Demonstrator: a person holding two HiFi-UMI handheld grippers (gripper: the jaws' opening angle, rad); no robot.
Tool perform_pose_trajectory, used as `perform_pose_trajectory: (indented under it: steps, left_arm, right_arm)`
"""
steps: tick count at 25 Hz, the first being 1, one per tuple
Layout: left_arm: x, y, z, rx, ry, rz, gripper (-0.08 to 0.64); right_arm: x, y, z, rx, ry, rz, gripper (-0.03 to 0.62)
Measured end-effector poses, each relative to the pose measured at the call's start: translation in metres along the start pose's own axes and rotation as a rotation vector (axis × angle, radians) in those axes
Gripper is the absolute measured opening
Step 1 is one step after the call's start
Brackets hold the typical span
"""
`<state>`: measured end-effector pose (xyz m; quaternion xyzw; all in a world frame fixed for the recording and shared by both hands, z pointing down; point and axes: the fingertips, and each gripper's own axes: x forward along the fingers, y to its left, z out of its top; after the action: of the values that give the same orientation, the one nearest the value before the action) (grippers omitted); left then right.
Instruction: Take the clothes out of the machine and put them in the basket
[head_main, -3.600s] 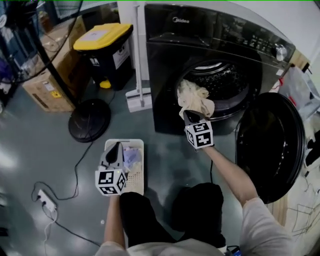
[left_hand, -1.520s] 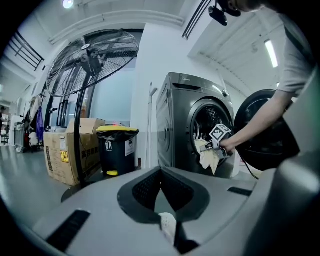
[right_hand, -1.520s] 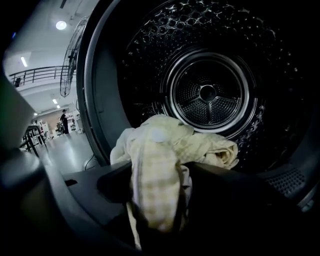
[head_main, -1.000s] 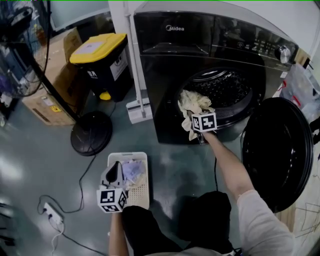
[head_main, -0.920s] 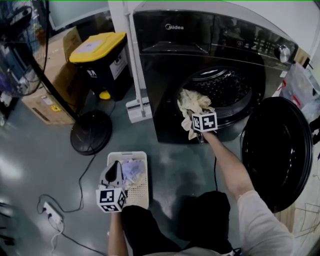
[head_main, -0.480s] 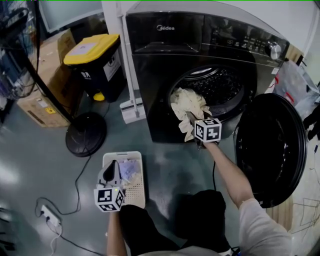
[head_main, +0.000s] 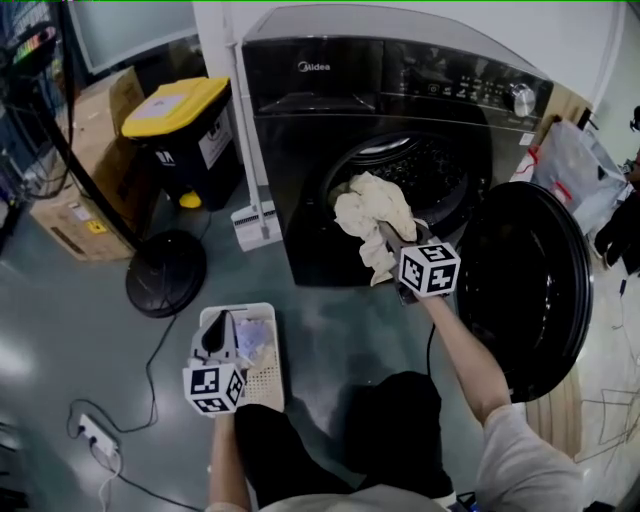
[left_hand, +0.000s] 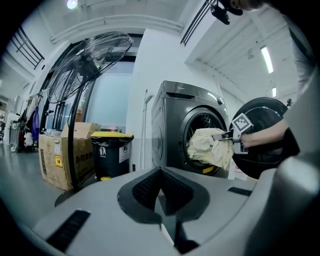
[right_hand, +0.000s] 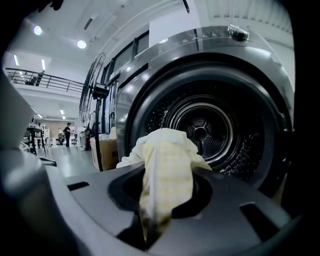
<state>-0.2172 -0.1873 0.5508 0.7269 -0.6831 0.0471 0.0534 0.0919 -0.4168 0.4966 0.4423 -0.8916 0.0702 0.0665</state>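
A cream cloth (head_main: 362, 212) hangs out of the mouth of the black front-loading washer (head_main: 300, 150), and my right gripper (head_main: 390, 236) is shut on it just in front of the opening. Its jaws have closed a little tighter on the cloth within the last second. In the right gripper view the cloth (right_hand: 167, 160) bunches between the jaws, with the bare drum (right_hand: 200, 130) behind. My left gripper (head_main: 214, 336) hovers over the white basket (head_main: 264, 385), shut with nothing in it. The basket holds pale clothes (head_main: 252, 338). The left gripper view shows the cloth (left_hand: 207, 147) at the washer.
The washer's round door (head_main: 520, 290) stands wide open at the right. A yellow-lidded bin (head_main: 175, 105), a cardboard box (head_main: 75, 175) and a fan's round base (head_main: 165, 272) stand at the left. A power strip with its cable (head_main: 95, 432) lies on the floor.
My right gripper has risen and drawn back from the drum opening, lifting the cream cloth further out. The left gripper has stayed over the basket.
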Motion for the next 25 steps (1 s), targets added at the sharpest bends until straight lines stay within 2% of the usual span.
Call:
perform_pose_trajectory:
  steps: [7, 15, 21, 25]
  left_arm:
    - [-0.01, 0.001, 0.027, 0.01, -0.042, -0.001, 0.018]
    - [-0.019, 0.002, 0.049, 0.014, -0.065, -0.006, 0.018]
    - [-0.024, 0.004, 0.052, 0.002, -0.069, -0.009, 0.018]
    - [-0.033, 0.011, 0.049, -0.005, -0.072, 0.006, 0.018]
  right_arm:
    - [-0.031, 0.011, 0.044, 0.003, -0.075, 0.011, 0.107]
    - [-0.067, 0.039, 0.076, -0.05, -0.112, 0.045, 0.107]
    - [-0.082, 0.069, 0.074, -0.077, -0.101, 0.094, 0.107]
    - [-0.075, 0.102, 0.07, -0.114, -0.084, 0.164, 0.107]
